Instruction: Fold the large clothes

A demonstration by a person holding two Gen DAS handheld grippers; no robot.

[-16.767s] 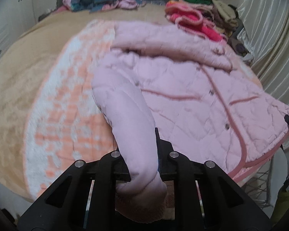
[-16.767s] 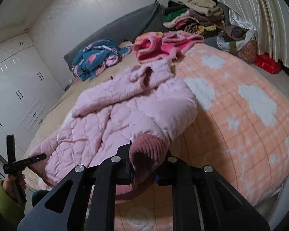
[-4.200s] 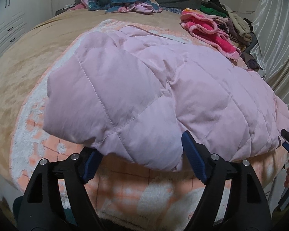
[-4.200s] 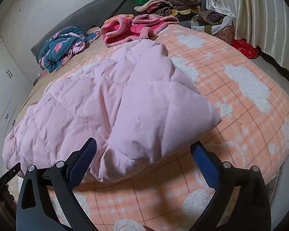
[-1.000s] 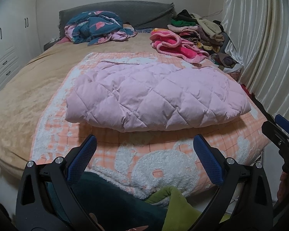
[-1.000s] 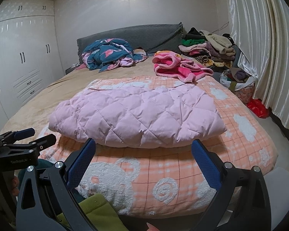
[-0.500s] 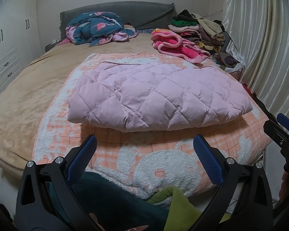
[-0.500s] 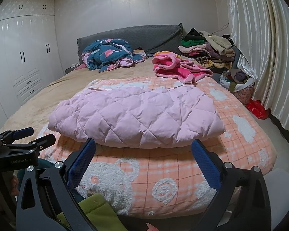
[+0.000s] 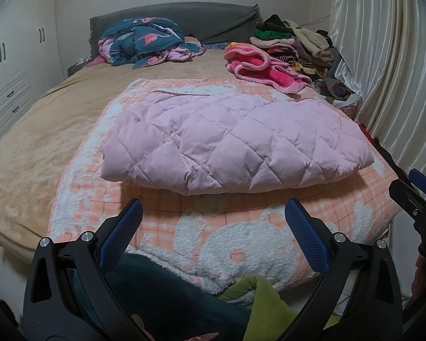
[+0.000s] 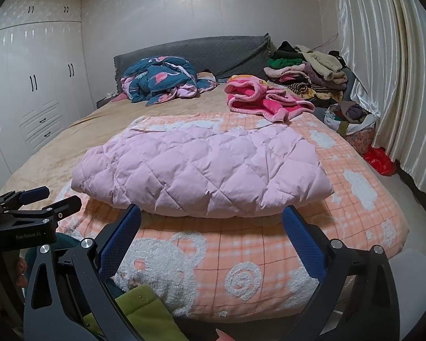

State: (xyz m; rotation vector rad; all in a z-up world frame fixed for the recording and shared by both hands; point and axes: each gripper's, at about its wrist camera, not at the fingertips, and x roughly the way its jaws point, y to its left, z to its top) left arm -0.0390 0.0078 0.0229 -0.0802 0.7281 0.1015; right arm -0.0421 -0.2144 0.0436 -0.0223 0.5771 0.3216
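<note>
A pink quilted jacket lies folded into a thick rectangle on the orange-and-white plaid blanket at the foot of the bed; it also shows in the right wrist view. My left gripper is open and empty, held back from the bed's near edge. My right gripper is open and empty too, likewise short of the jacket. Each gripper shows at the edge of the other's view: the right one and the left one.
A blue patterned quilt and a pink fleece garment lie near the grey headboard. A clothes pile and a bag sit at the right by the curtain. White wardrobes stand left.
Over the sequence the jacket went from spread out with sleeves held to folded and released. In the last second both grippers stayed back from the bed, nearly still.
</note>
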